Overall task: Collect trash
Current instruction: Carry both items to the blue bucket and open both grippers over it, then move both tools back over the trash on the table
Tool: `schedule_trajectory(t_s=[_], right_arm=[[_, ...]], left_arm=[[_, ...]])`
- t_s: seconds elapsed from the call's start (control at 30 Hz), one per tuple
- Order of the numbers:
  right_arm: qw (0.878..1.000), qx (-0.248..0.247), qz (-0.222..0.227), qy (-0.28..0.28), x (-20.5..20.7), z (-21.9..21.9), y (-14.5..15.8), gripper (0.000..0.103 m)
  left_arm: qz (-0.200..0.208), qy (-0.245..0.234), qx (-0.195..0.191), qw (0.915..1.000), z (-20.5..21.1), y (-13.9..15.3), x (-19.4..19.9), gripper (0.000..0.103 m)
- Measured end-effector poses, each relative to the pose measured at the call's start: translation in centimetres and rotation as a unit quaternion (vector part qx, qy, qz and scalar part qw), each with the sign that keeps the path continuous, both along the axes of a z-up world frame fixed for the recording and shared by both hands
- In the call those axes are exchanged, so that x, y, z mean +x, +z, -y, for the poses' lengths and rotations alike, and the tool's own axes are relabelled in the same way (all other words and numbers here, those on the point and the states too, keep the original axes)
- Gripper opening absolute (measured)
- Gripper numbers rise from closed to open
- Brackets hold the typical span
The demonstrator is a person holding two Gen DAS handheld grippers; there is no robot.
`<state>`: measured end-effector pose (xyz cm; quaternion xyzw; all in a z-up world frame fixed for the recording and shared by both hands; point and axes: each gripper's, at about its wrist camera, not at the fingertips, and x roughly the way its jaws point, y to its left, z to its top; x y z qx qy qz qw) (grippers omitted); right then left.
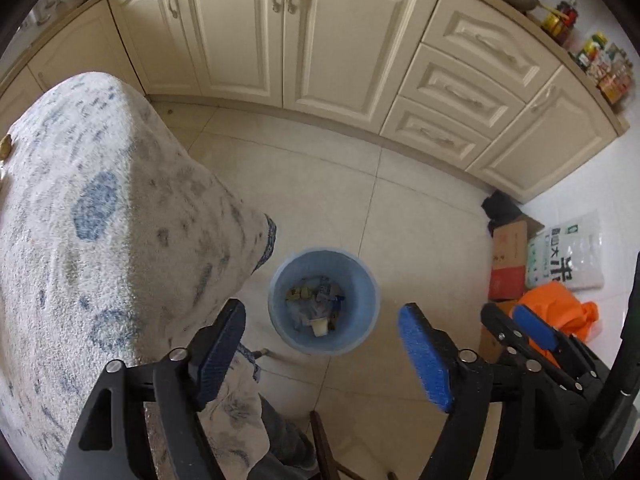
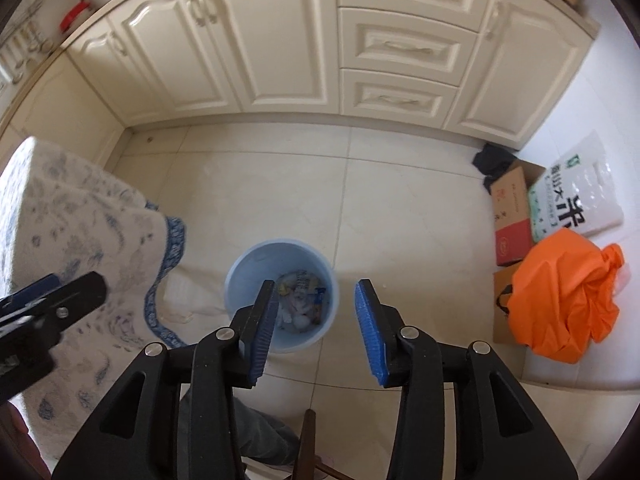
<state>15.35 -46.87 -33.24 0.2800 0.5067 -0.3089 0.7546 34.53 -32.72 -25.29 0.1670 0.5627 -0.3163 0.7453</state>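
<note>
While both tools (image 1: 322, 344) (image 2: 316, 320) gape empty, the trash bin (image 1: 280, 280) sits below.

One blue bin (image 2: 282, 292) is seen on the tiled floor, holding several scraps of trash too jumbled to be counted. Two grippers are counted: the left gripper (image 1: 322, 344) and the right gripper (image 2: 316, 320). At the far side, three drawers (image 2: 404, 44) are stacked in one column. On the right, one orange bag (image 2: 568, 296), one white sack (image 2: 580, 196) and one red-and-brown carton (image 2: 514, 216) are counted. One patterned tablecloth (image 2: 80, 240) is seen at the left.
</note>
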Motion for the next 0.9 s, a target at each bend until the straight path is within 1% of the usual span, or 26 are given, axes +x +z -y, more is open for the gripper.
schedule_trajectory(t_s=[0.2, 0.33, 0.6, 0.9], right_arm=[[1.000, 0.015, 0.001, -0.017, -0.8, 0.6, -0.4, 0.042], [1.000, 0.011, 0.007, -0.010, -0.9, -0.1, 0.2, 0.042], [0.999, -0.015, 0.034, 0.012, -0.8, -2.7, 3.3, 0.042], [0.995, -0.037, 0.080, 0.049, -0.7, -6.8, 7.5, 0.042]], left_arm=[[0.009, 0.004, 0.004, 0.9999, -0.3, 0.2, -0.6, 0.075], [0.018, 0.009, 0.000, 0.9998, -1.2, 0.7, -1.3, 0.075], [0.033, 0.016, -0.015, 0.9992, -4.6, 3.0, -3.0, 0.075], [0.058, 0.029, -0.037, 0.9972, -10.5, 7.1, -5.3, 0.075]])
